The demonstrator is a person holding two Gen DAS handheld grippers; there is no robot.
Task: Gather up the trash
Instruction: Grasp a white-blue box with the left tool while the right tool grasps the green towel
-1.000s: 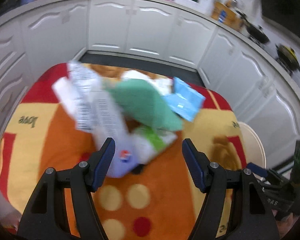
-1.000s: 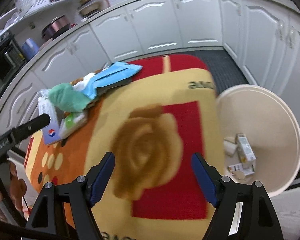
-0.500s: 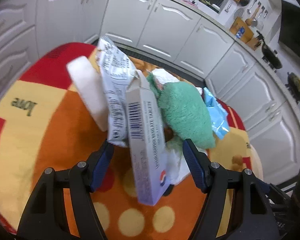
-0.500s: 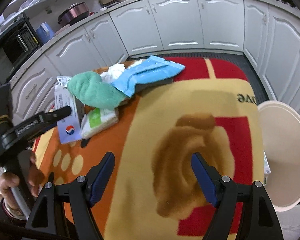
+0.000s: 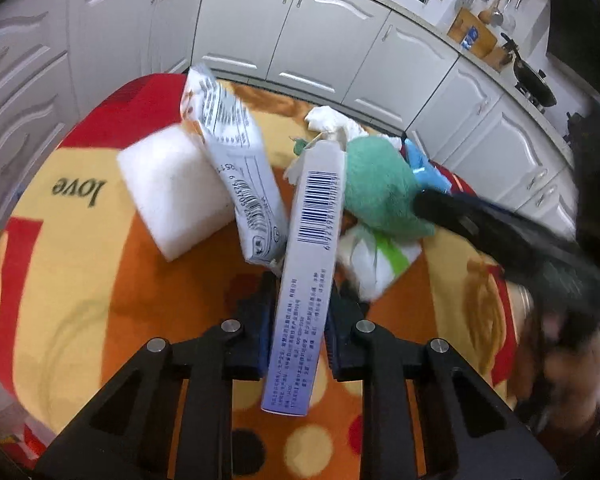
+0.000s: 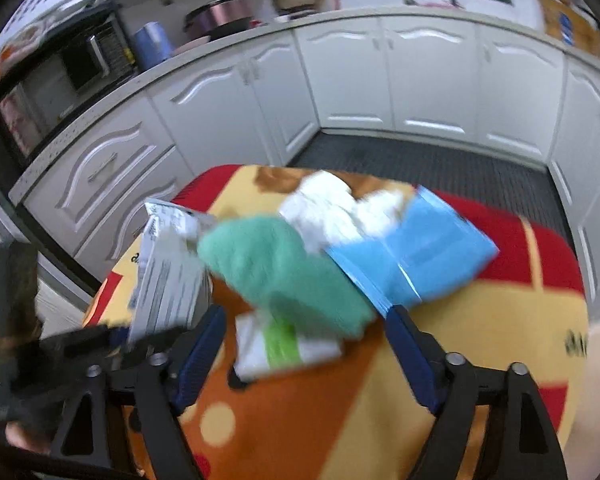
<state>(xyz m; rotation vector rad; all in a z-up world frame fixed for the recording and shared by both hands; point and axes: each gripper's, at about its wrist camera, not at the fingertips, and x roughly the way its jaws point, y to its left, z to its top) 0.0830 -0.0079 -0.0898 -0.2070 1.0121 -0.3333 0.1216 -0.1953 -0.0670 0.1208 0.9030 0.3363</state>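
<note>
On the bench (image 5: pixel 80 280), the trash pile fills mid-frame. My left gripper (image 5: pixel 298 332) has just closed its fingers on the long white box (image 5: pixel 308 264), lower centre; lift it straight, clearing the packet (image 5: pixel 240 176). My right gripper (image 6: pixel 300 344) stands spread, just opened wider, at the green cloth (image 6: pixel 284 272).

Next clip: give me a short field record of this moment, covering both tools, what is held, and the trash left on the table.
left tool: shut on the long white box, jaws just closed
right tool: open, empty, jaws just widened, over the pile
pile: green cloth, blue packet, white pouch, white foam block
surface: patterned tablecloth
</note>
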